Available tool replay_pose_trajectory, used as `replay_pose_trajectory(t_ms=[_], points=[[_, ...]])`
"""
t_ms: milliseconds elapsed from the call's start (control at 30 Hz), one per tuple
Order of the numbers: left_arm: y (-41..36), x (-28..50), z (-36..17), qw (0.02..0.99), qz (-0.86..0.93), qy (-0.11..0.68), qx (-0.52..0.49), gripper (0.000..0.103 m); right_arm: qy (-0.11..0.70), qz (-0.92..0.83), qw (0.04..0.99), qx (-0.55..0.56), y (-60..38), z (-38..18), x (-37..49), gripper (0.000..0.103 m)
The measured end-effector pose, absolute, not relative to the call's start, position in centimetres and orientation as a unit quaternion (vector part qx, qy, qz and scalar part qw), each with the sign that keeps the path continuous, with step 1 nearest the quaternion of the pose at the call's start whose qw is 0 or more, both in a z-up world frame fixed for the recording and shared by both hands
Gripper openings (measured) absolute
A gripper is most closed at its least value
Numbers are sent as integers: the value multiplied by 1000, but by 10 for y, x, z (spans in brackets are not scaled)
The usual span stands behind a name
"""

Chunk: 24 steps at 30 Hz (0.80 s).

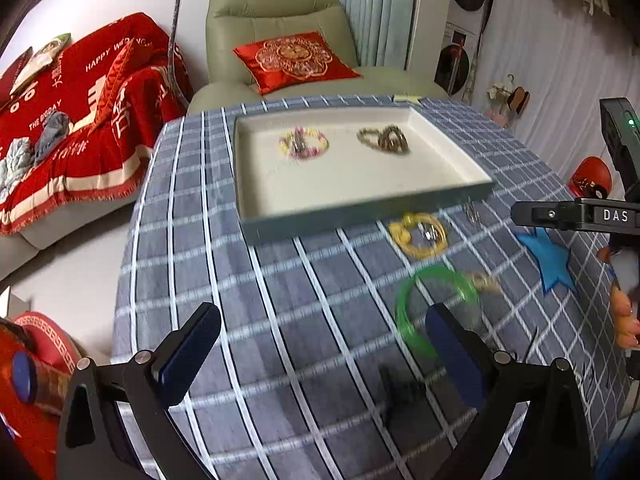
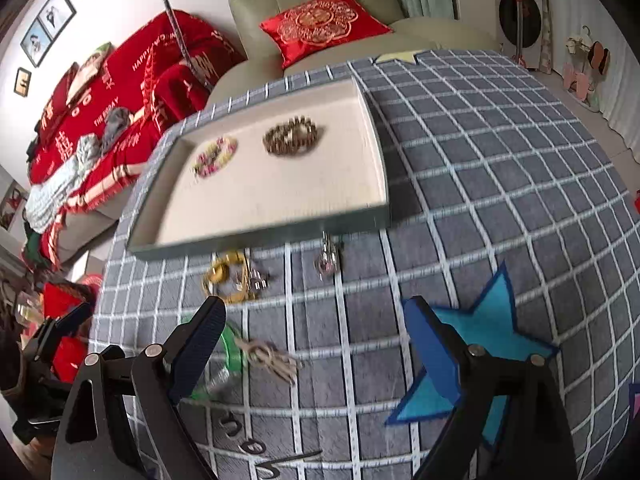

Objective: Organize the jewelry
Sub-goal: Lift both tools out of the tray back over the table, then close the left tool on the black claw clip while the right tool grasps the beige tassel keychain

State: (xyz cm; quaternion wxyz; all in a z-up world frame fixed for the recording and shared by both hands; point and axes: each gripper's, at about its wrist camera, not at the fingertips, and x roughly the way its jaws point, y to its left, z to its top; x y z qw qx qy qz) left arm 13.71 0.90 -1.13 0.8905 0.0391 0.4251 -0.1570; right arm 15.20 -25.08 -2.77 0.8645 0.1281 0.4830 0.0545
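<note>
Both hand-held grippers, left (image 1: 322, 344) and right (image 2: 314, 336), are held released above the checked counter (image 1: 280, 320), nothing grasped. A green bangle (image 1: 436, 304) lies just beside the left one's right finger. Ahead, a yellow bracelet (image 1: 418, 234) lies just before the tray (image 1: 360, 216), where a pink bracelet (image 1: 303, 143) and a brown bracelet (image 1: 384, 140) are seen.

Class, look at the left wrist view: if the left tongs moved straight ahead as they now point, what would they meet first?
Probably bare checked tablecloth; the left tongs stand open over it. Further along lies the tray's near wall. The green bangle sits rightward. Depth is unclear.
</note>
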Motion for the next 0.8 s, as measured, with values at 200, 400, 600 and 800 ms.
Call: replay_pose_trajectory(t_ms=[200, 400, 600, 800], points=[[3, 118, -25, 881, -168, 440, 43, 103, 498, 64, 859, 100, -242, -44, 136, 93], [-1, 112, -34, 875, -169, 452, 40, 103, 501, 88, 861, 15, -223, -52, 122, 93], [-5, 111, -42, 873, -160, 458, 45, 103, 505, 103, 857, -8, -213, -61, 122, 91], [-8, 113, -46, 872, -157, 461, 49, 101, 502, 107, 857, -47, -200, -66, 128, 79]])
